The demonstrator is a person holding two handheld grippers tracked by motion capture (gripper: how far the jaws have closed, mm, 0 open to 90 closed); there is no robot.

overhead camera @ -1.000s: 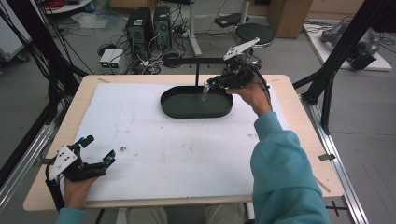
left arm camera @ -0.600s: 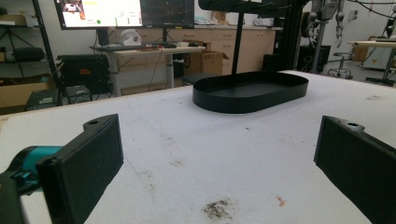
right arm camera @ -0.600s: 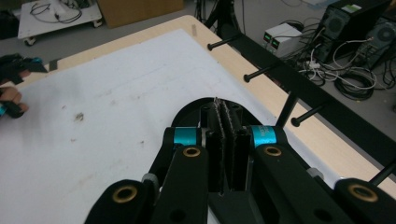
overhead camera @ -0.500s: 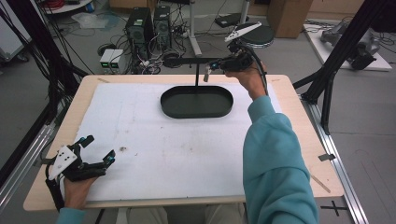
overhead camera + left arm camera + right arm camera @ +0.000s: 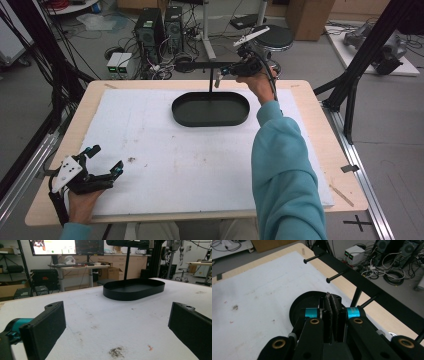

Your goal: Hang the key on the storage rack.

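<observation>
High view first: the right tongs [image 5: 218,80] have climbed away from the black oval metal tray [image 5: 210,109] and now hang at the height of the black horizontal bar [image 5: 207,65] of the stand that rises behind the tray. A second ago they sat low over the tray's right rim; now the teal-sleeved arm [image 5: 280,165] stretches far forward and up. The tray looks bare inside, resting on the white foam-covered table [image 5: 200,165] toward its far edge. I cannot tell from up here whether anything small sits between the tips. The left tongs [image 5: 102,162] have not budged at the near left corner, spread apart.

Left gripper view: the two black jaws stand wide, nothing between them, hovering low over the stained white surface. The oval tray [image 5: 134,288] lies well ahead, with the stand's thin upright post [image 5: 127,263] rising behind it.

Right gripper view: the jaws are pressed tight together, their pads meeting face to face with nothing I can make out between them. Below lies the tray [image 5: 305,307], and just beyond the tips runs the bar with its short black pegs [image 5: 337,276] jutting toward the table.

My read: the lift from tray to bar means the work has turned to the pegs, and the clenched tongs are lining up with one of them.
</observation>
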